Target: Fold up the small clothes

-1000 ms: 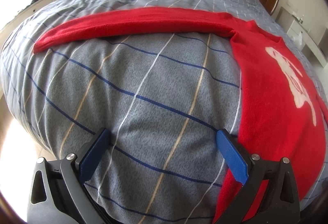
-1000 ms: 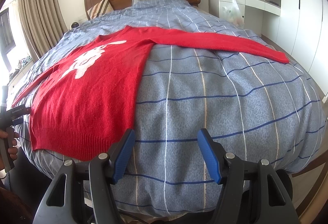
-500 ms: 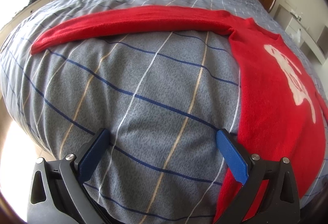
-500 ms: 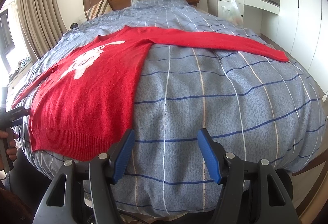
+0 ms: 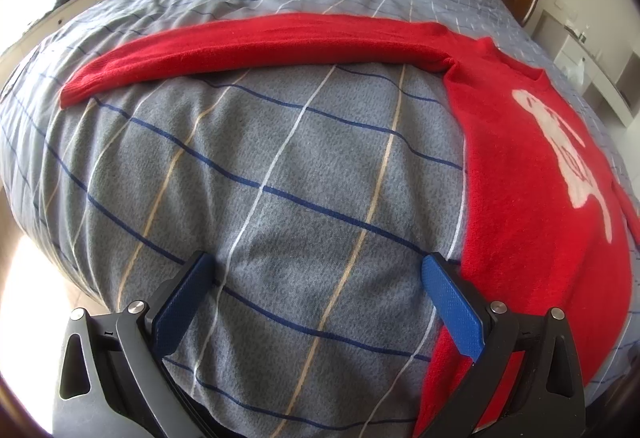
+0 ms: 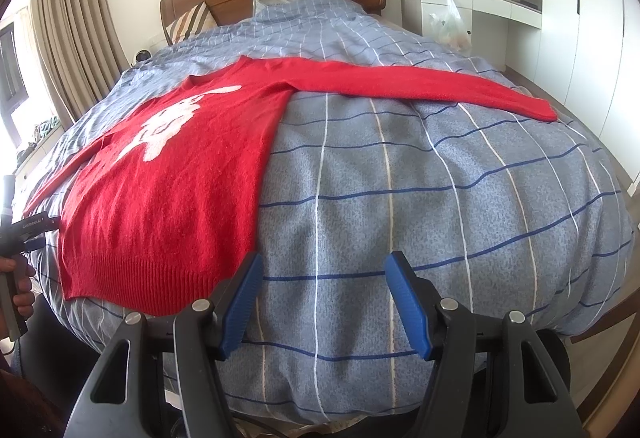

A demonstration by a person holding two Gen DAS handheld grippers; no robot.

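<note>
both grippers, left gripper [image 5: 316, 278] and right gripper [image 6: 322, 274], gape empty beside red sweater [image 6: 168, 189]; "genrobot.ai" marking.

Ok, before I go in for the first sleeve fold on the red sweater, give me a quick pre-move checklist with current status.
1. Left claw open and empty: ok.
2. Right claw open and empty: ok.
3. Red sweater spread flat, face up, on the bed cover: ok.
4. Left sleeve stretched straight out, unfolded: ok.
5. Right sleeve stretched straight out, cuff visible: ok.
6. Hem lying fully flat on the bed: cannot tell; it sits at the rounded bed edge.
</note>
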